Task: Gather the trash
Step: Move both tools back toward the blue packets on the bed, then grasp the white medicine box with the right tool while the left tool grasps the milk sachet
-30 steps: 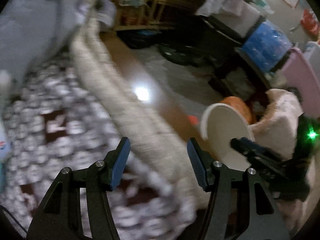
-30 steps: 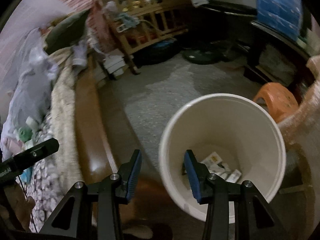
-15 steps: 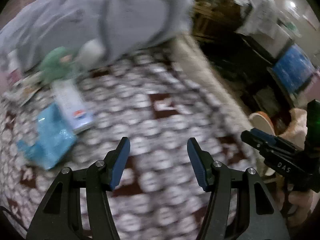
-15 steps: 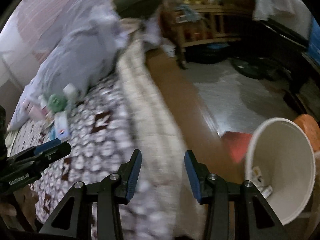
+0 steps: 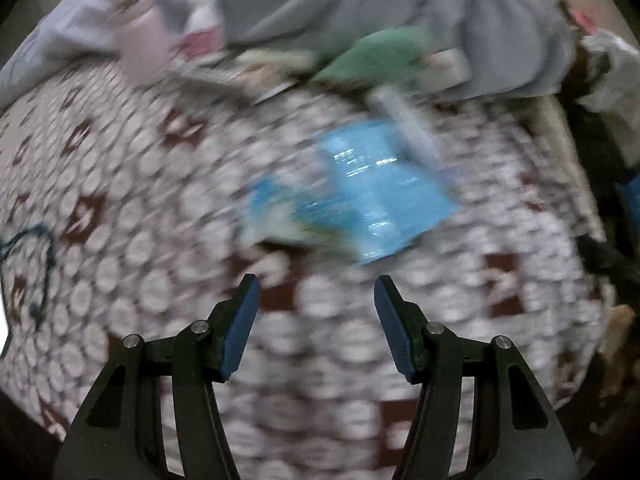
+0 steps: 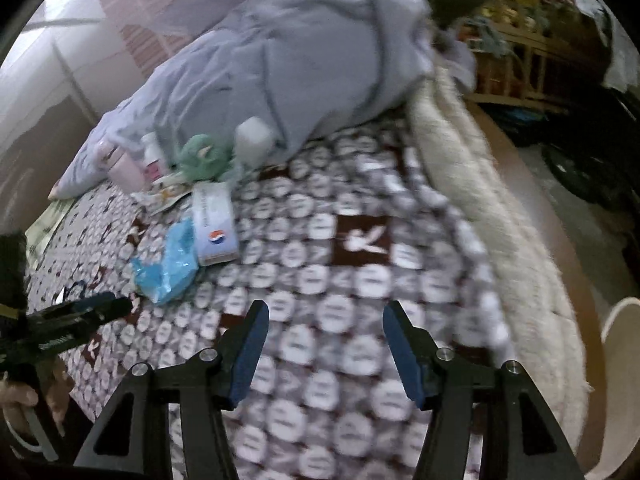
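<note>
1. Jaws of the left gripper (image 5: 316, 300) stand wide apart and hold nothing; it hangs just above the patterned bed cover (image 5: 140, 184), probably so it can take trash from it.
2. Jaws of the right gripper (image 6: 322, 330) are also apart and empty, over the same cover.
3. Just ahead of the left gripper lies the blue plastic wrapper (image 5: 360, 208), flat on the cover; I judge it is the next trash to pick.
4. Touching its far edge lies a white box (image 6: 214, 224); behind are a green crumpled thing (image 6: 202, 156) and small bottles (image 6: 124, 166), beside the grey blanket (image 6: 280, 60).
5. At the far right edge, beside the bed, the white bucket (image 6: 620, 360) stands, probably to receive the trash.
</note>
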`<state>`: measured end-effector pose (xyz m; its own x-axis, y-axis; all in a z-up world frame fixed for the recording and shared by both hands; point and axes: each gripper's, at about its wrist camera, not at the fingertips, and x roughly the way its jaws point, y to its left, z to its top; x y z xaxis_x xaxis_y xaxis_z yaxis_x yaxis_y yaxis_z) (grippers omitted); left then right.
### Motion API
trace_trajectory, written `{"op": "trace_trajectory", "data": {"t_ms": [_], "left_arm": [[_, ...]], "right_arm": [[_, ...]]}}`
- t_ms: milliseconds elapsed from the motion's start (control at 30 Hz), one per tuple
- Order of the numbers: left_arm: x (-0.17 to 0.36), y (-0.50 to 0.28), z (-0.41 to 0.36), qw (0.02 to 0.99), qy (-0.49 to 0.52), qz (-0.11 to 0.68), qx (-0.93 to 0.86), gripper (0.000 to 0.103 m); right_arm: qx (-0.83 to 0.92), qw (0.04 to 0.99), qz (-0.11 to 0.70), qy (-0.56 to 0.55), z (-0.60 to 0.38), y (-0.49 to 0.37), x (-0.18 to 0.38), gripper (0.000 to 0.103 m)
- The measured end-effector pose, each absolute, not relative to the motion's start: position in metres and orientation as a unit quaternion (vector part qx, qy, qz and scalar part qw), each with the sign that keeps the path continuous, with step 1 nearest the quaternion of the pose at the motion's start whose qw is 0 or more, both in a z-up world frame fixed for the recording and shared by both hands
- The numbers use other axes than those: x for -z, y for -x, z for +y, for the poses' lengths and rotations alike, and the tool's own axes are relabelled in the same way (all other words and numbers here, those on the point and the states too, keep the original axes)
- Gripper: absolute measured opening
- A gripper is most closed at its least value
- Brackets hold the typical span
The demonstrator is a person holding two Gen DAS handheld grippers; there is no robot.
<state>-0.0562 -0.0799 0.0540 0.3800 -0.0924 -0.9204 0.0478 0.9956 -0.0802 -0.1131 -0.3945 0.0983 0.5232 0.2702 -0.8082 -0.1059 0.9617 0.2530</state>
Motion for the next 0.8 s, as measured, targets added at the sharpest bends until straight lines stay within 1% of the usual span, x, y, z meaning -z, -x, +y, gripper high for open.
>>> {"op": "trace_trajectory", "data": {"t_ms": [100,200,467,667,800], "left_arm": [[-0.037,0.044,-0.06,0.821,0.026,0.57,0.01,0.058],[-0.028,0.027,-0.046,0.822,0.034,0.569,-0.009,0.057],[-0.039,-0.016,-0.018,0.834,0.094,0.544,-0.001,0.057],[-0.063,-0.001,-0.007,0.831,0.149,0.534,0.042,0.058],[-0.065,0.012,-0.012,0.821,0.15,0.545,0.073,0.058]], "right_arm": [[-0.116,0.865,0.483,-0.079,-0.381,0.107,-0.094,0.057],[-0.117,0.862,0.488,-0.076,-0.375,0.105,-0.091,0.057],[-0.124,0.858,0.492,-0.081,-0.357,0.082,-0.089,0.057],[-0.185,0.844,0.493,-0.097,-0.309,0.039,-0.082,0.057],[-0.209,0.836,0.5,-0.084,-0.275,0.008,-0.069,0.057]]}}
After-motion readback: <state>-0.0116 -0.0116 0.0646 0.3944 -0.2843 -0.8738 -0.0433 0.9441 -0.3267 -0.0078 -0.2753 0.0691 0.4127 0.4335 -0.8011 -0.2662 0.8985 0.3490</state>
